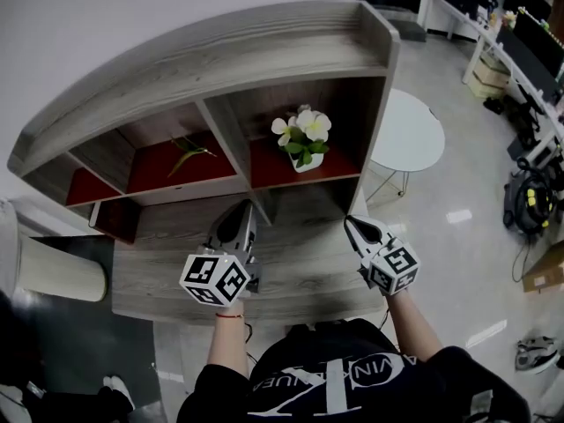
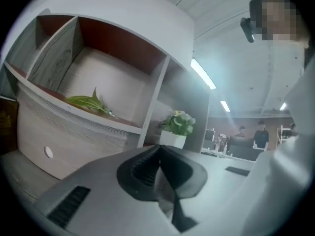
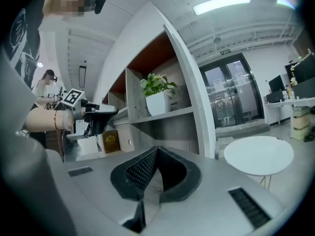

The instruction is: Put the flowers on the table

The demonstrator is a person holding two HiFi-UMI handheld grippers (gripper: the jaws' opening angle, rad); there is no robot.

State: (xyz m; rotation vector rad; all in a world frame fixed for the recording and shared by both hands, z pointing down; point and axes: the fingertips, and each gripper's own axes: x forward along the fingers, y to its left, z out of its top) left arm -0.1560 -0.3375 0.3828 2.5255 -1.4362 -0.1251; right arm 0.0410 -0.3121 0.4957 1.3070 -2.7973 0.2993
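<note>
A white pot of white flowers with green leaves (image 1: pixel 302 139) stands in the right compartment of the wooden shelf; it also shows in the left gripper view (image 2: pixel 176 128) and the right gripper view (image 3: pixel 158 96). A loose green leafy sprig (image 1: pixel 189 151) (image 2: pixel 91 102) lies in the compartment to its left. Both grippers hover over the desk top (image 1: pixel 300 267) in front of the shelf, apart from the pot. My left gripper (image 1: pixel 247 206) (image 2: pixel 158 149) is shut with nothing in it. My right gripper (image 1: pixel 350 222) (image 3: pixel 156 150) is also shut and empty.
The curved shelf unit (image 1: pixel 220 51) sits at the back of the desk. A round white side table (image 1: pixel 408 130) (image 3: pixel 259 154) stands to the right on the floor. A pale cylinder (image 1: pixel 53 271) is at the left. Office desks with monitors (image 1: pixel 520 33) line the far right.
</note>
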